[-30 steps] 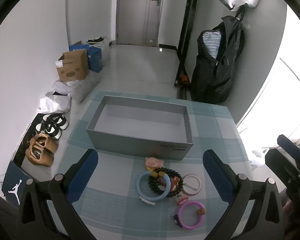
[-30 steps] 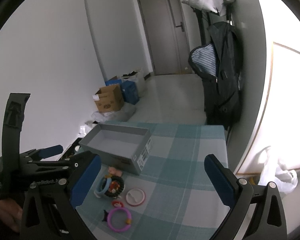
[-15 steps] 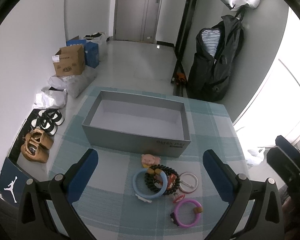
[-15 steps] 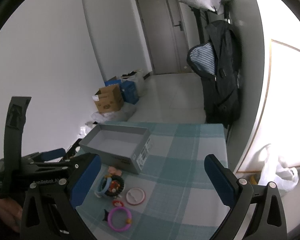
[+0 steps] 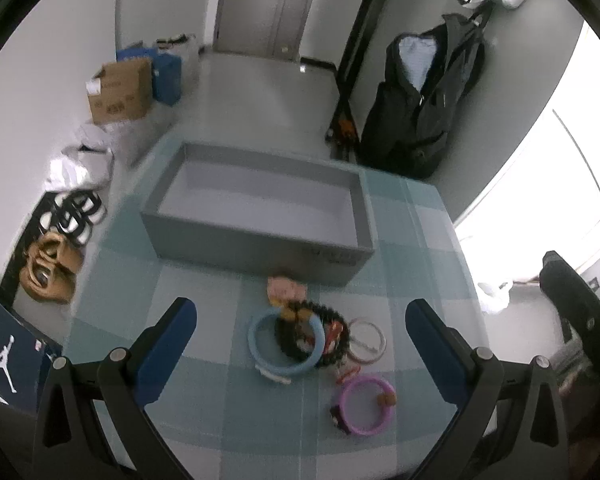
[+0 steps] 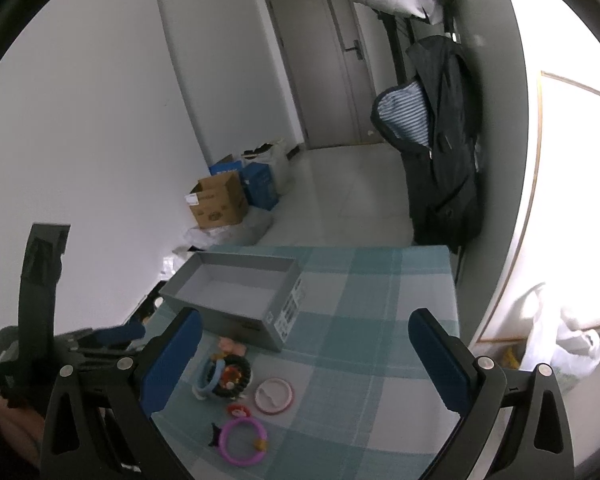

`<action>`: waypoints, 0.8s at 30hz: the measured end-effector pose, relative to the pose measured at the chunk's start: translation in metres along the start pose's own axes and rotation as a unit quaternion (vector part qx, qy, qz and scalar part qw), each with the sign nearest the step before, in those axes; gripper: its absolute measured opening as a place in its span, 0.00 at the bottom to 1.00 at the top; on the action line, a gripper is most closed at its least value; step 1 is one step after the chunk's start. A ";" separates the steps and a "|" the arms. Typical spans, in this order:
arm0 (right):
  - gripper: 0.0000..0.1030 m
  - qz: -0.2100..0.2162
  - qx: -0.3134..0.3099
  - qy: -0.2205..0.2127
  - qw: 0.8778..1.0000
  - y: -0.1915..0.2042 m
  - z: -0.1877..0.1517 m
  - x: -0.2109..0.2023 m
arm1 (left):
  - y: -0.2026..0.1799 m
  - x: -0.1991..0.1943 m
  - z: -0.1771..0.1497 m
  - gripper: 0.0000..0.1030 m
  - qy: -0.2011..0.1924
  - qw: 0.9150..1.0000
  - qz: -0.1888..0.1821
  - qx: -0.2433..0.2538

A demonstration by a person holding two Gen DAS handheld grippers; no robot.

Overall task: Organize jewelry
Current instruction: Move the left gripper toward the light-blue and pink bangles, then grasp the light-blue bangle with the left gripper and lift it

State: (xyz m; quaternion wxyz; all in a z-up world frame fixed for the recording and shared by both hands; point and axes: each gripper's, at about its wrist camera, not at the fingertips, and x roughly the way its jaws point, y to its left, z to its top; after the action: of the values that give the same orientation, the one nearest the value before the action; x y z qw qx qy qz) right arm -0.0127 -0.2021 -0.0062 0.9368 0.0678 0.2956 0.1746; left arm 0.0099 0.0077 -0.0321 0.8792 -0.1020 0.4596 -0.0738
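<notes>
Left wrist view: the jewelry lies in a loose cluster on the checked tablecloth (image 5: 204, 320), just in front of the near wall of the grey box (image 5: 260, 248). The blue bangle (image 5: 286, 346) overlaps a dark beaded bracelet (image 5: 328, 344); a white ring bangle (image 5: 367, 340) sits beside them, and a purple bangle (image 5: 366, 404) lies apart, nearest the camera. A small pink charm (image 5: 285, 288) rests close to the box wall; blur hides its detail.

Handling, judged: all pieces look light. The bangles look rigid and smooth — likely to slip under a flat pinch, so the grip belongs across the rim, one finger inside the hoop and one outside. The beaded bracelet probably drapes and may drag its neighbours if lifted first. The purple bangle, lying clear of the pile, is the easiest first pick.

Box interior appears empty — nothing sorted yet.

The left gripper (image 5: 300, 340) hangs above the cluster, jaws spread wide, nothing between them. The right gripper (image 6: 304, 356) is likewise wide apart and empty, held higher and off to the side, with the table edge and a white plastic bag (image 6: 564, 344) beyond.
</notes>
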 end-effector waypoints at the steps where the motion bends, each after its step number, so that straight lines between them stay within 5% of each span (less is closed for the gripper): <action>1: 1.00 -0.001 0.000 0.002 1.000 0.000 0.001 0.002 | 0.002 0.003 -0.001 0.99 0.009 1.000 -0.004 -0.001; 15: 1.00 0.005 0.022 0.028 0.999 -0.006 0.011 0.024 | 0.018 0.043 -0.007 0.98 0.102 0.994 -0.034 -0.038; 18: 1.00 0.010 0.022 0.031 0.999 -0.005 0.012 0.027 | 0.014 0.048 -0.007 0.87 0.109 0.993 -0.038 -0.030; 22: 1.00 0.013 0.022 0.036 0.999 -0.005 0.011 0.031 | 0.018 0.052 -0.008 0.84 0.116 0.991 -0.045 -0.039; 24: 1.00 0.015 0.026 0.038 0.999 -0.005 0.012 0.033 | 0.021 0.050 -0.008 0.72 0.120 0.990 -0.052 -0.044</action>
State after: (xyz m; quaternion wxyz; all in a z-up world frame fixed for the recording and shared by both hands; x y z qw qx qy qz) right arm 0.0204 -0.1952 -0.0151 0.9201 0.0894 0.3343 0.1836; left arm 0.0323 0.0158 -0.0815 0.8075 -0.1545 0.5583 -0.1109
